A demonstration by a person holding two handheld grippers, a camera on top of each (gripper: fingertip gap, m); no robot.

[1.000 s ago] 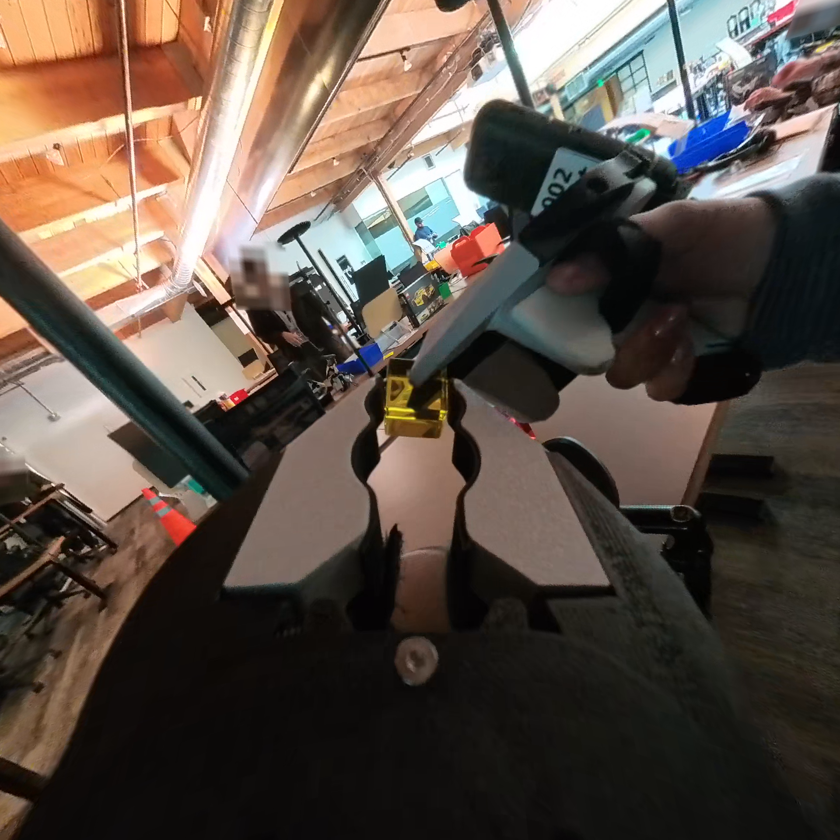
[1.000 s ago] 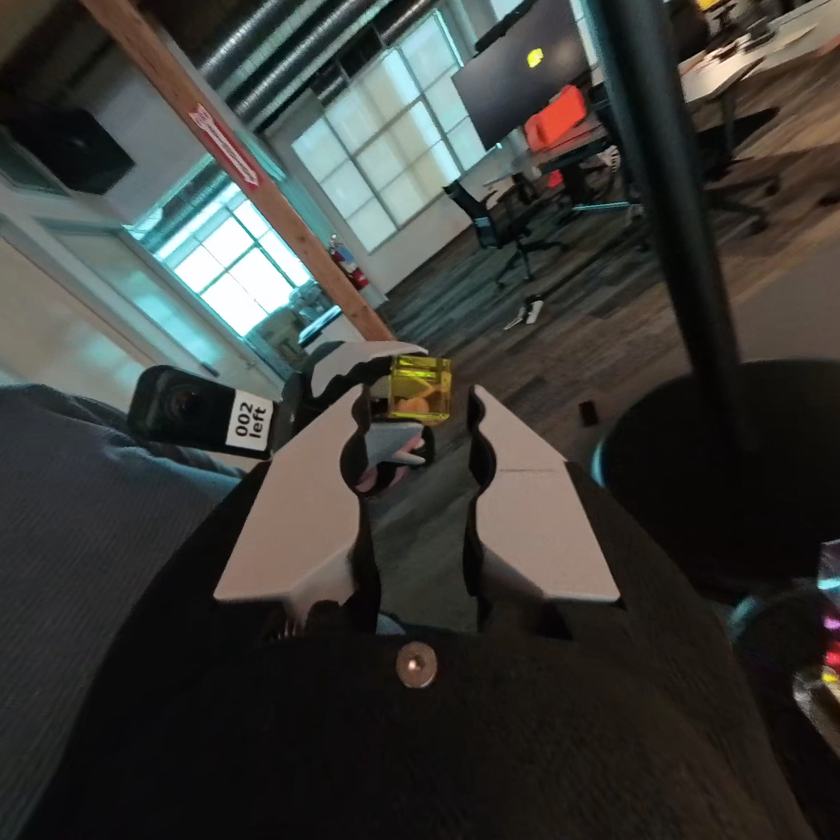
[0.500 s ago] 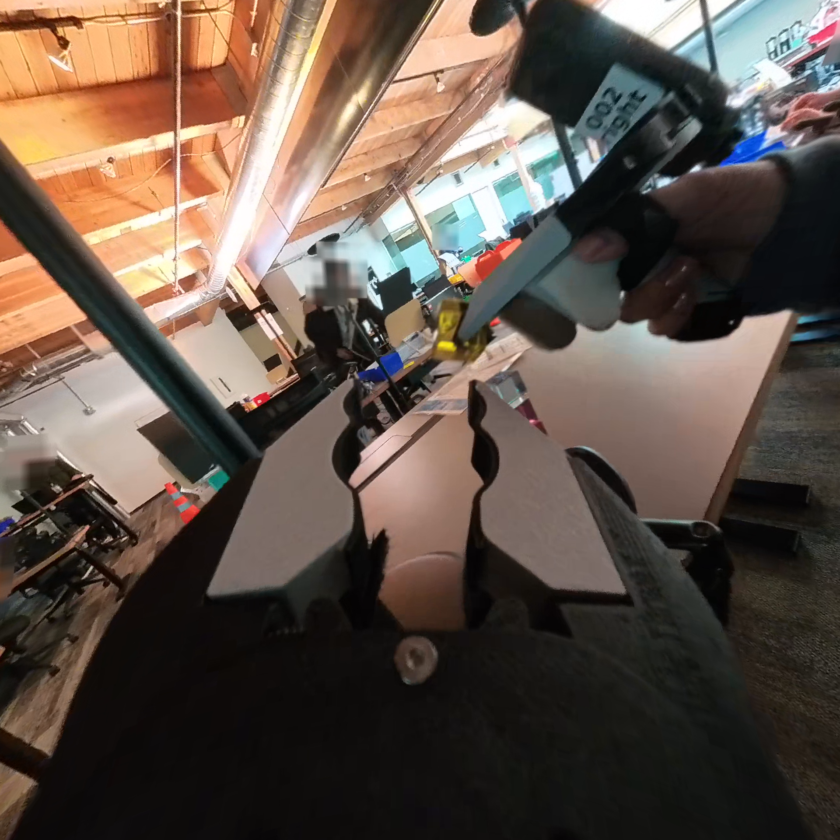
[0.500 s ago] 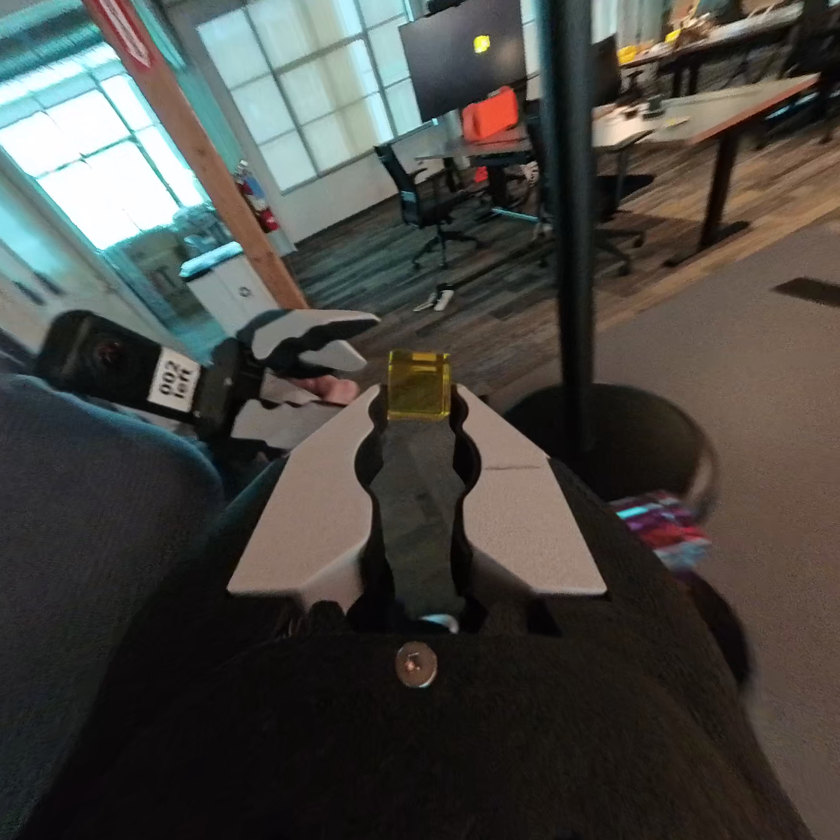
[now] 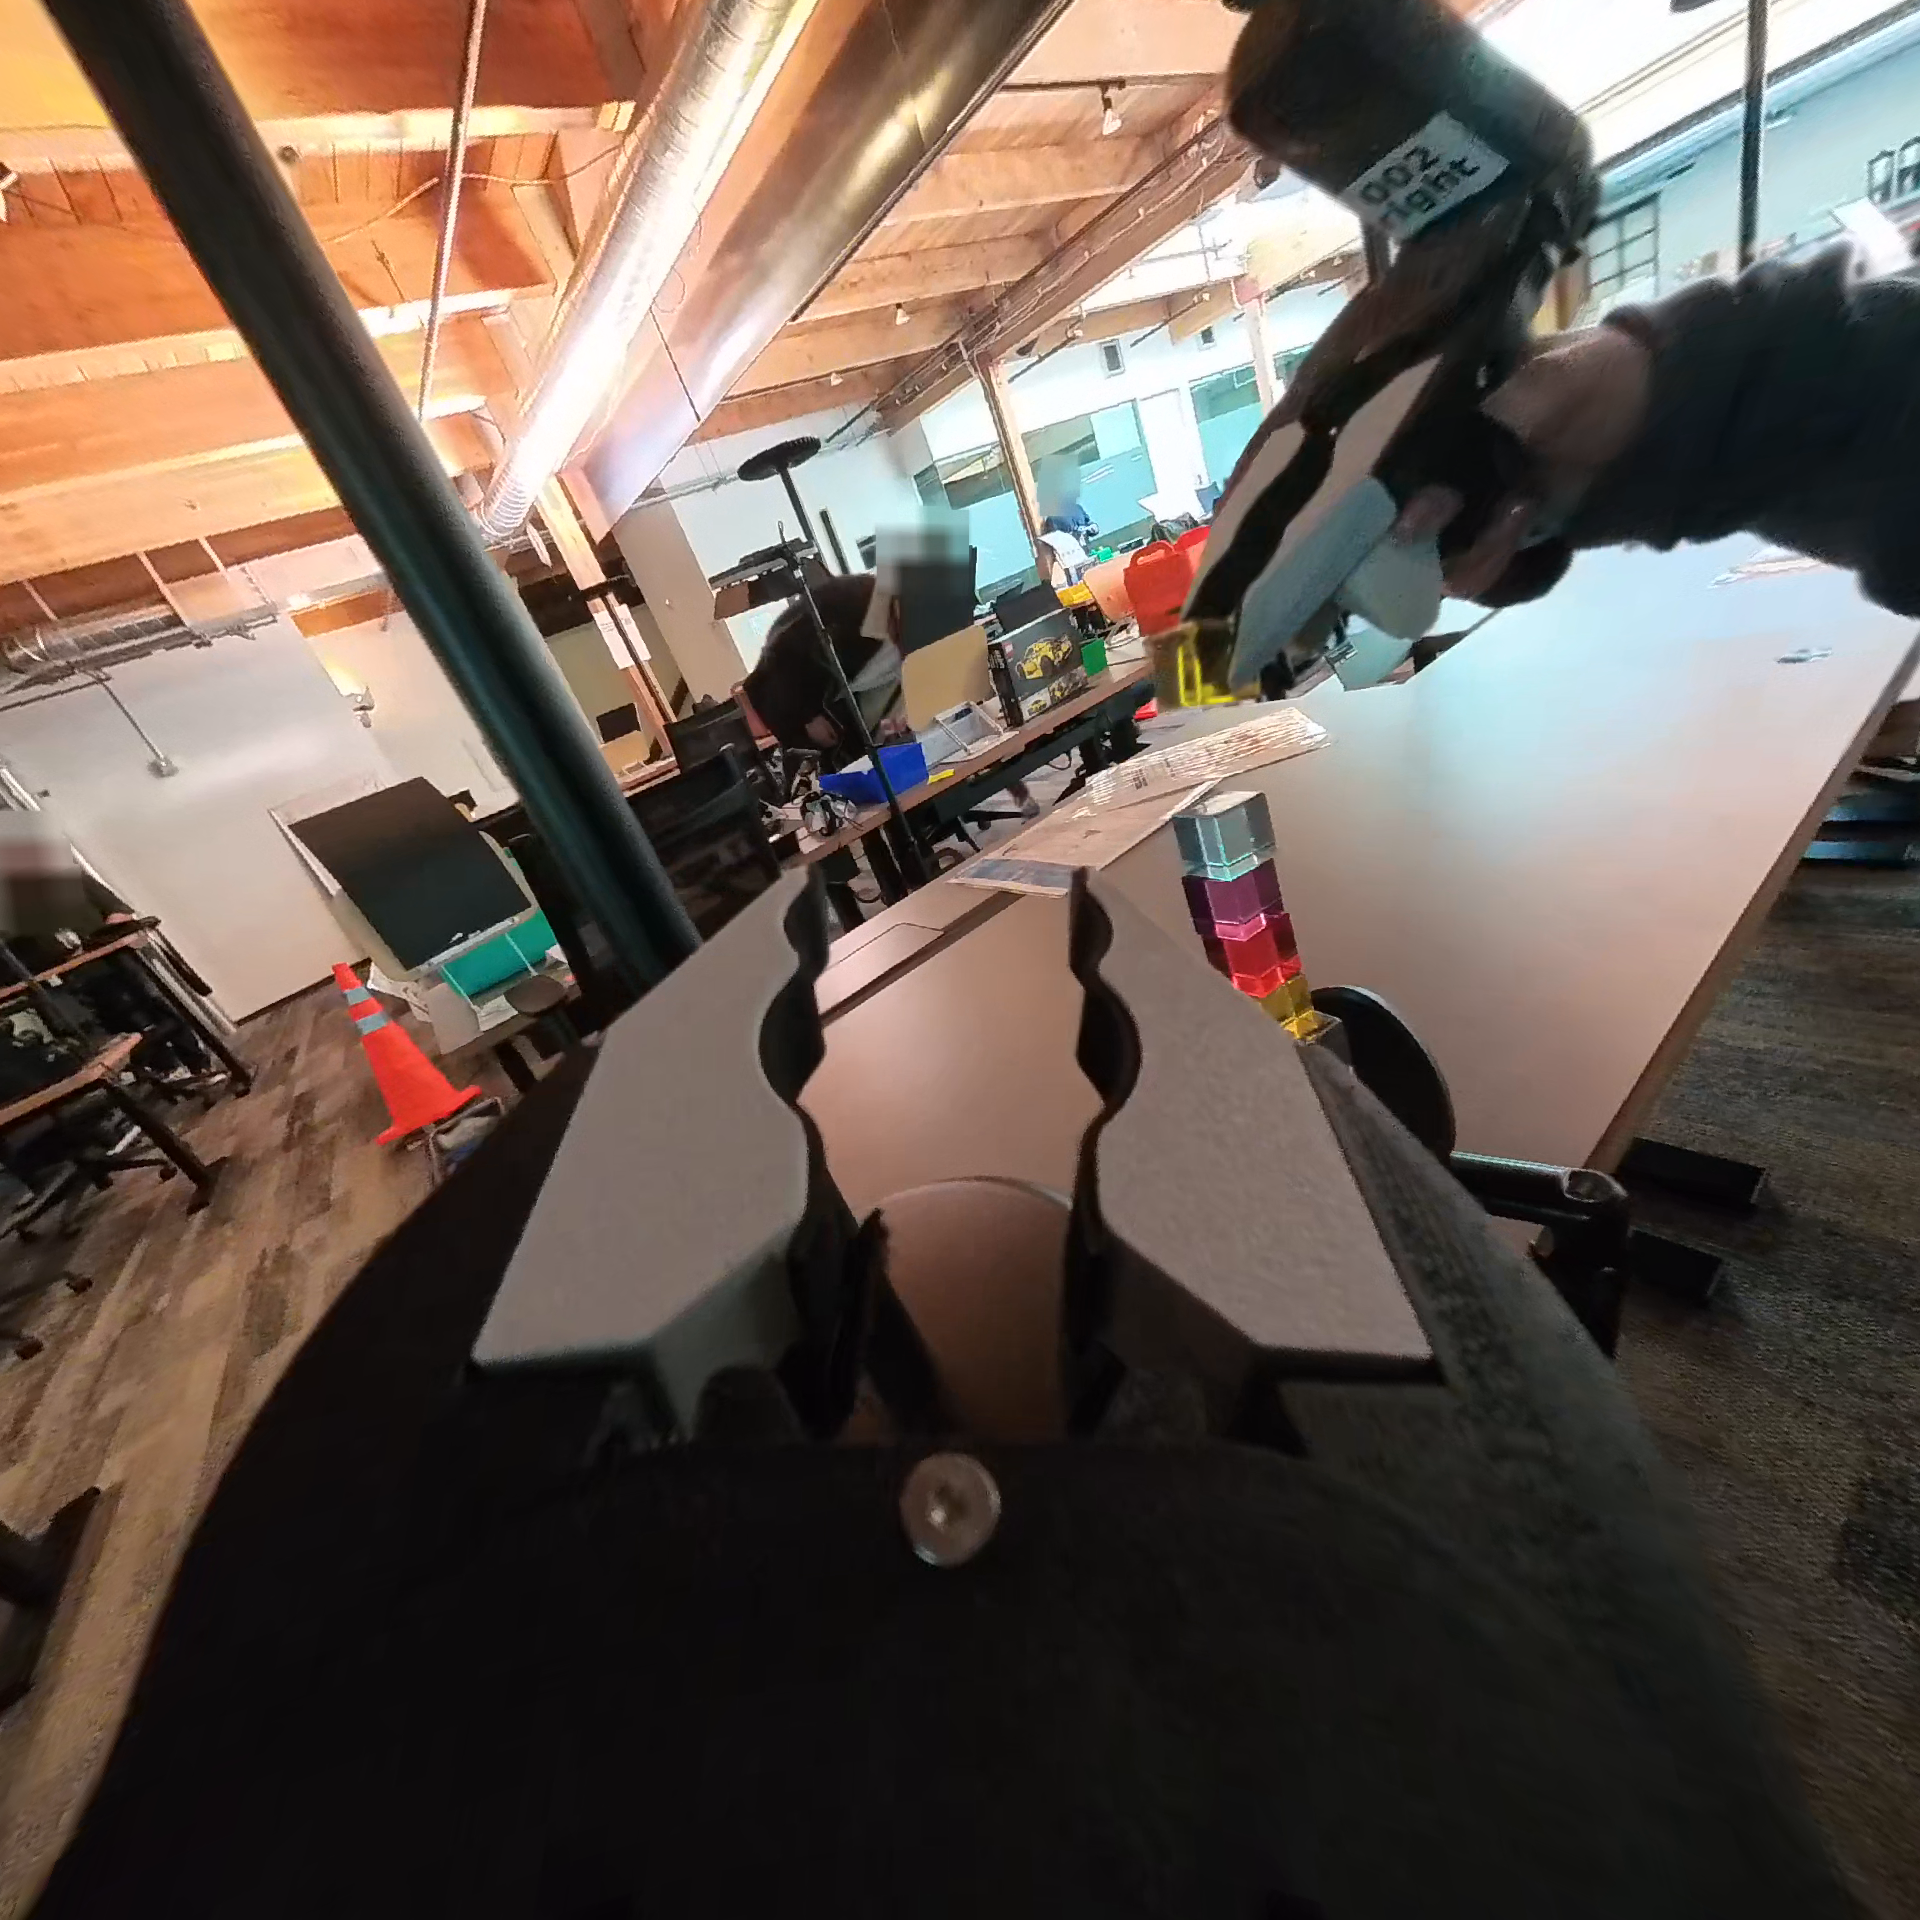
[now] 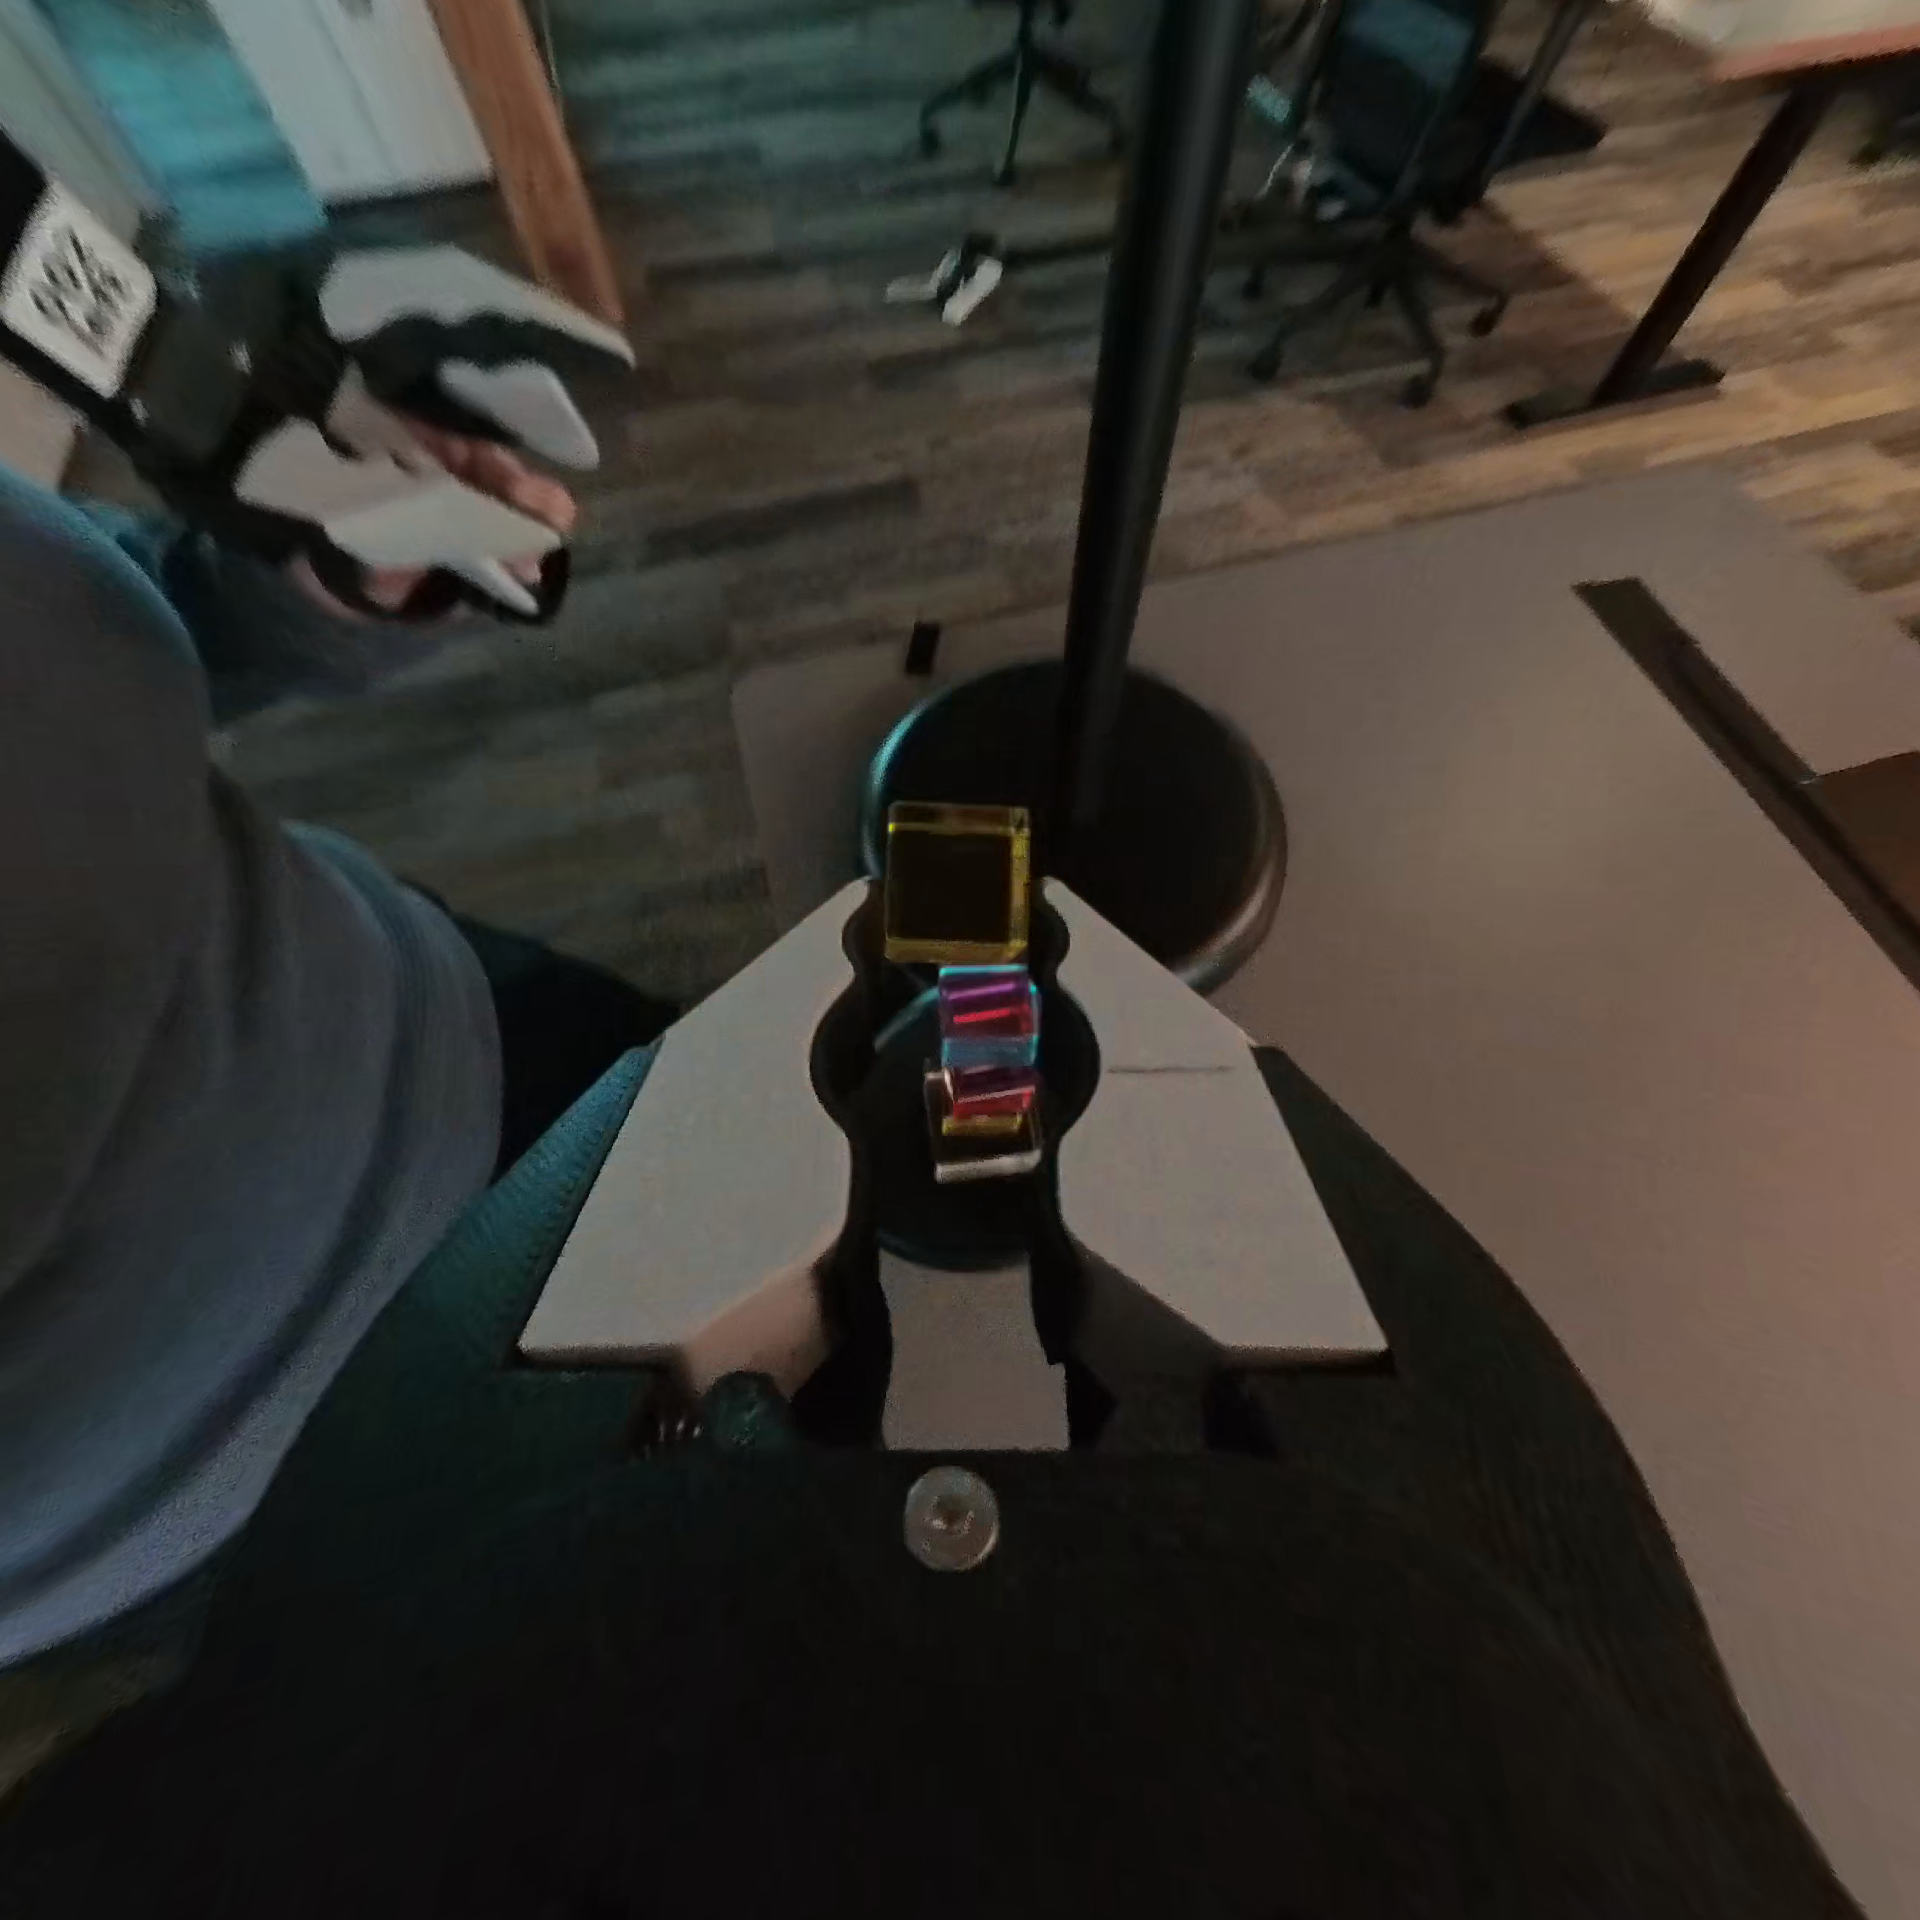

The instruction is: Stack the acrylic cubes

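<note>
- Table (image 5: 1507,831): long, tan top, carries the block stack, papers & a round black pole base; wood-look floor (image 5: 208,1195) around it.
- Pole (image 6: 1153,364): dark, upright, rises from the round base (image 6: 1226,831) at the table's near edge, just behind the stack in the right wrist view.
- Left tool (image 5: 945,904): fingers apart w/ nothing between them, only bare table top seen through the gap; held off to the side, away from the stack, which shows just past its right finger.
- Right tool (image 6: 956,894): held by a hand (image 5: 1538,436) in a dark sleeve, tips clamped on a yellow see-through cube (image 6: 956,883), both tips against its sides. It hangs above the stack, apart from it.
- Papers (image 5: 1174,769): printed sheets flat on the table, beyond the stack.
- Block stack (image 5: 1242,914): see-through cubes, upright but a bit staggered; clear one on top, then purple, red, yellow at the bottom, near the pole base.
</note>
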